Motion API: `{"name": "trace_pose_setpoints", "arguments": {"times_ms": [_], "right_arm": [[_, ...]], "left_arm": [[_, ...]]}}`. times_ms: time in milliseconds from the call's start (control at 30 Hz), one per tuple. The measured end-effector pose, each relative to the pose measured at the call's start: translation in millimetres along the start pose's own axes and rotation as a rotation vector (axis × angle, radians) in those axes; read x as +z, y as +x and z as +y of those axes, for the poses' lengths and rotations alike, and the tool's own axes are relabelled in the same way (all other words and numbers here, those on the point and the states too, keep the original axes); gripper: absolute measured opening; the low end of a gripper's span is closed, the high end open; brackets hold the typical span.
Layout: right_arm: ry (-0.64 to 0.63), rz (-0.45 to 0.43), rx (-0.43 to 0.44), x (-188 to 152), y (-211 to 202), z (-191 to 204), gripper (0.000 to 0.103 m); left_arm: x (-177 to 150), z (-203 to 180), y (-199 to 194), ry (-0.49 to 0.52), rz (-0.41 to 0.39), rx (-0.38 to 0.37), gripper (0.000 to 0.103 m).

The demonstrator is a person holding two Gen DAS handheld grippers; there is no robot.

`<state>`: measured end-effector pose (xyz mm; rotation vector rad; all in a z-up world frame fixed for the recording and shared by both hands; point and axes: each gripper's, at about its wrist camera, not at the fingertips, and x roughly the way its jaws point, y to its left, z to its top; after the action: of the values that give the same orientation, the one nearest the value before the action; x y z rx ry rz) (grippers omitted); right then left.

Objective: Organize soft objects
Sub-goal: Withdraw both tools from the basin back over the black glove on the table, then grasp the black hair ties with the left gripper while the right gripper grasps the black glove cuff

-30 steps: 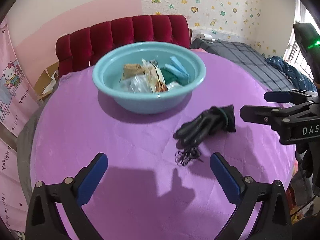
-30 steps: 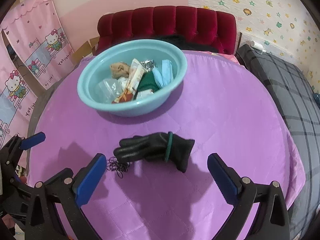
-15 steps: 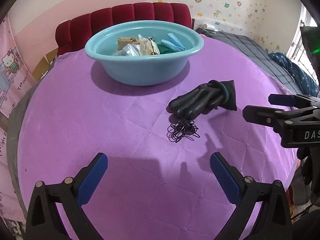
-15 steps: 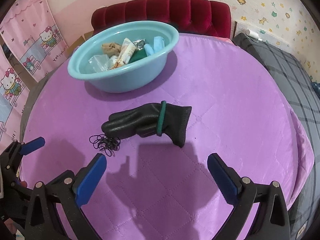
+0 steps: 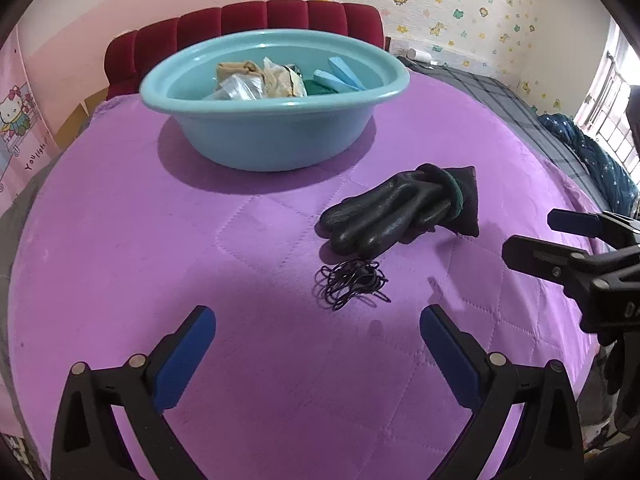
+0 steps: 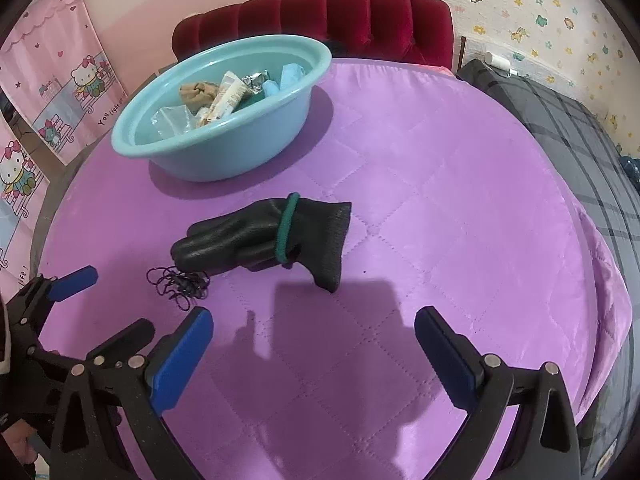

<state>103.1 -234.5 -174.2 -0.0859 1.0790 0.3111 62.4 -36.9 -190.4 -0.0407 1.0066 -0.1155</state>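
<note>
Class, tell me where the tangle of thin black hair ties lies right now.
The hair ties lie on the purple cover, just beyond the left hand-held gripper, by the black glove's fingertips, with the blue basin farther back.

Bright, sharp; fisheye edges dark; shadows fall forward.

The left gripper (image 5: 318, 354) is a black frame with 2 long fingers, each faced on its inner side with a blue pad (image 5: 182, 362), and 2 silver screw heads show near the base of each finger. The right gripper (image 6: 314, 354) has the same build: black arms, blue pads (image 6: 444, 358) and round silver screws. Seen from the left wrist view, its black body carries white letters, partly cut off by the frame edge.
</note>
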Motion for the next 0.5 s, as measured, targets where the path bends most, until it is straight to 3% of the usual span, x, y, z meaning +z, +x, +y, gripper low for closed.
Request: {"name": "trace_pose_setpoints", "arguments": {"times_ms": [367, 467, 500], "right_arm": [[0.011, -0.010, 0.014, -1, 14, -18, 0.103], [0.007, -0.006, 0.022, -2, 17, -21, 0.103], [0.006, -0.005, 0.024, -2, 19, -22, 0.103]], "left_arm": [[10, -15, 29, -0.021, 0.021, -0.017, 0.103], [11, -17, 35, -0.030, 0.034, -0.017, 0.091], [11, -18, 37, -0.030, 0.039, -0.013, 0.082]]}}
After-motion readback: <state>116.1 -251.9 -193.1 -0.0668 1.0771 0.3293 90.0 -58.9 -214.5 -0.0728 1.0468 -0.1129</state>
